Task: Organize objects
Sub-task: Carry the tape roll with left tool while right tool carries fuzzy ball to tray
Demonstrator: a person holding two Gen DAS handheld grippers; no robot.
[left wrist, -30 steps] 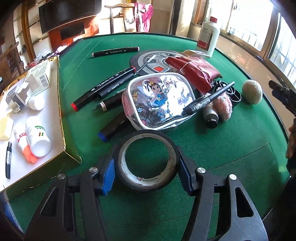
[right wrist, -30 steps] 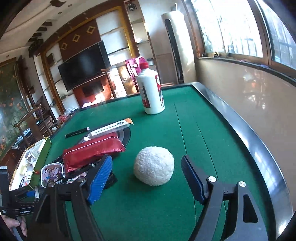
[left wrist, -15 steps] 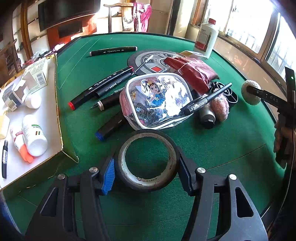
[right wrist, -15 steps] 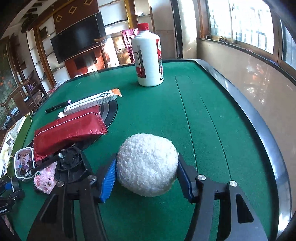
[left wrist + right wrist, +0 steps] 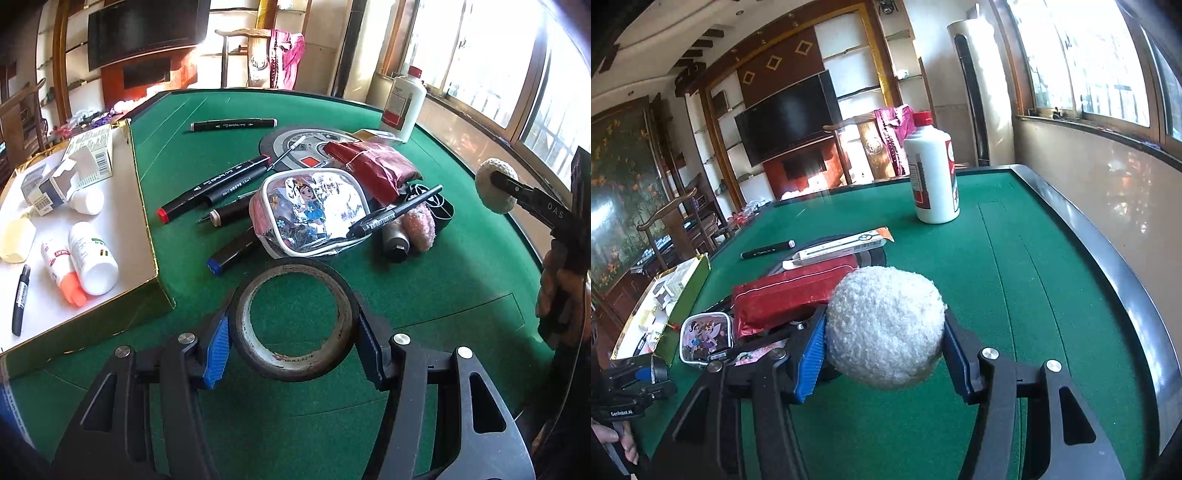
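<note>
A roll of tape [image 5: 293, 319] is squeezed by the left gripper [image 5: 291, 350]. A fluffy white ball [image 5: 884, 326] is squeezed by the right gripper [image 5: 882, 356], with the white bottle [image 5: 932, 173] at twelve o'clock.

Inner rim of the black tape roll [image 5: 295, 325] between the left jaws: "BULLST", partly legible.
Black arm of the right gripper [image 5: 532, 201], right of the left jaws: "DAS".
Black handle of the left gripper [image 5: 624, 410], left of the right jaws: "GenRobot.AI".
Marker and bottle labels: too small to read.

Both wrist views look down-forward — sharing the pouch [image 5: 314, 210] [image 5: 706, 338].
</note>
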